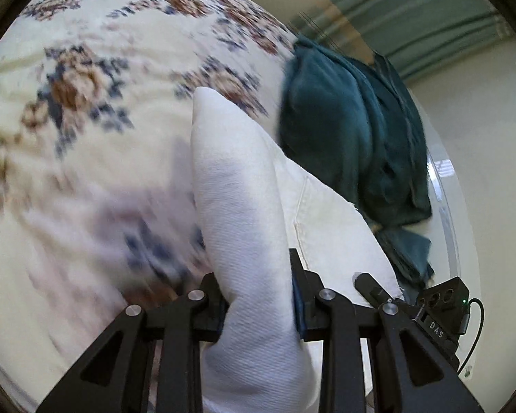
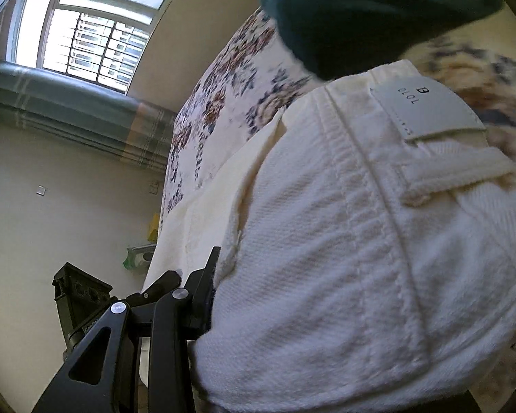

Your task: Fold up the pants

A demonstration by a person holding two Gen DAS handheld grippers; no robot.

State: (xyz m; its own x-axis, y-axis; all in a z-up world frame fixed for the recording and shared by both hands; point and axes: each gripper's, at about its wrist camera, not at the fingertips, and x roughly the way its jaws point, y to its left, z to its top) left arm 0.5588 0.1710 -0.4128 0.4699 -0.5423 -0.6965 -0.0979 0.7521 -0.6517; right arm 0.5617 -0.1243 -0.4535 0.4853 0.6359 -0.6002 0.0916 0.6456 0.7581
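Observation:
The white pants [image 1: 244, 213] are lifted over a floral bedspread [image 1: 86, 103]. My left gripper [image 1: 258, 296] is shut on a thick fold of the white fabric, which bulges up between both fingers. In the right wrist view the pants' waistband [image 2: 361, 206] with a grey brand patch [image 2: 426, 106] and a belt loop fills the frame. My right gripper [image 2: 230, 292] is shut on the waistband edge; only its left finger [image 2: 206, 285] shows, the other is hidden under the cloth.
A dark teal garment [image 1: 354, 130] lies bunched on the bed beside the pants; it also shows in the right wrist view [image 2: 361, 10]. A window [image 2: 86, 27], a striped curtain [image 2: 79, 120] and a pale wall lie beyond the bed edge.

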